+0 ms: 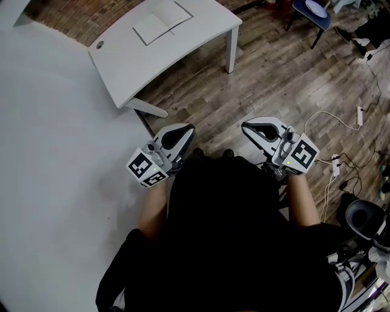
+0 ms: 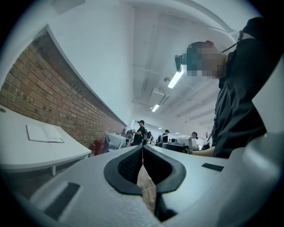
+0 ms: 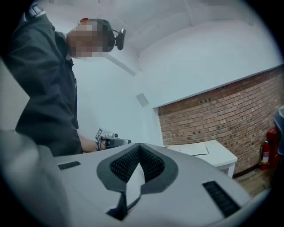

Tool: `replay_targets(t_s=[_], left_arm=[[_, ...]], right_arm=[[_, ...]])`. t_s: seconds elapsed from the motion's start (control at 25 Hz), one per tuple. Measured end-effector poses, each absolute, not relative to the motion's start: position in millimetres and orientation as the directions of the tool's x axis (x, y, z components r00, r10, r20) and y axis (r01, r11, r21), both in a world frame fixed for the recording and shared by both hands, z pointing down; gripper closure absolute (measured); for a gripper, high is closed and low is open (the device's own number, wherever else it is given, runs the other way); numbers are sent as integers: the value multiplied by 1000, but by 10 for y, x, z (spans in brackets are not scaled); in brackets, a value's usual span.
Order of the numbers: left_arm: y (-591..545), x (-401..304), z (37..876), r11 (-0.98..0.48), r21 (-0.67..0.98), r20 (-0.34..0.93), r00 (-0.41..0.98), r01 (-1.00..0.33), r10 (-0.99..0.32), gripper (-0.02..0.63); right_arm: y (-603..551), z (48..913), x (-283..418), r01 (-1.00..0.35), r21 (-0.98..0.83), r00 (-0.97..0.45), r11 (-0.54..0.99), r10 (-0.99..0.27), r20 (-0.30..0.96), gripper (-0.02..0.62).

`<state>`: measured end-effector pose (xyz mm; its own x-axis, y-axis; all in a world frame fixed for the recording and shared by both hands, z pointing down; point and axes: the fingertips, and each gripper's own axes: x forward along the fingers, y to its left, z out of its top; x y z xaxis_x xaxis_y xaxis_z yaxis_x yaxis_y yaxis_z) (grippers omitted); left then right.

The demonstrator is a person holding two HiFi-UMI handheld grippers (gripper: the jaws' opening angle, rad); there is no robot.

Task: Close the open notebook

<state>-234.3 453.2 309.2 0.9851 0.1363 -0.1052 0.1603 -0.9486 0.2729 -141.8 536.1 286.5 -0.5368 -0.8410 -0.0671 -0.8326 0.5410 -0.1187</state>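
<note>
Notebook and grippers are well apart at this moment. Nearest the head camera is the person's dark top (image 1: 225,231), with a forearm reaching out on each side. Just beyond it the left gripper (image 1: 186,133) and the right gripper (image 1: 250,129) are held side by side over the wood floor (image 1: 274,73), both pointing forward and roughly level, marker cubes toward the body.

In the left gripper view, the left gripper (image 2: 143,148) has its dark ribbed pads pressed together at the tips with nothing between them; only floor shows through the slit lower down. In the right gripper view, the right gripper (image 3: 139,146) is likewise closed tight and empty.

Farther out on the floor, to the right, white cables (image 1: 341,122) trail across the planks. Ahead and to the left stands a white table (image 1: 183,42) with a curved edge, one leg showing at its right corner. The notebook (image 1: 161,20) lies open and flat near the middle of that table, both pages up. It also shows as a pale spread on the tabletop in the left gripper view (image 2: 43,134) and in the right gripper view (image 3: 194,150). Behind the table runs a brick wall (image 3: 222,115), and a blue chair (image 1: 311,12) stands at the far top right of the head view.
</note>
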Motion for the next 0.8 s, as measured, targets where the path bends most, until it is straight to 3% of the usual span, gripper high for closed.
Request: replay_targets(t_s=[0.2, 0.36, 0.8], left_arm=[[4560, -2315, 3177, -939, 310, -81, 988, 152, 133, 589], [4494, -2276, 3210, -930, 336, -55, 988, 151, 141, 589], [3747, -1886, 3439, -871, 459, -81, 984, 177, 157, 589]], right_arm=[[5362, 3028, -1313, -848, -93, -525, 522, -851, 6, 589], [5373, 3007, -1235, -851, -136, -507, 508, -861, -41, 589], [4925, 3145, -804, -887, -241, -405, 394, -914, -8, 589]])
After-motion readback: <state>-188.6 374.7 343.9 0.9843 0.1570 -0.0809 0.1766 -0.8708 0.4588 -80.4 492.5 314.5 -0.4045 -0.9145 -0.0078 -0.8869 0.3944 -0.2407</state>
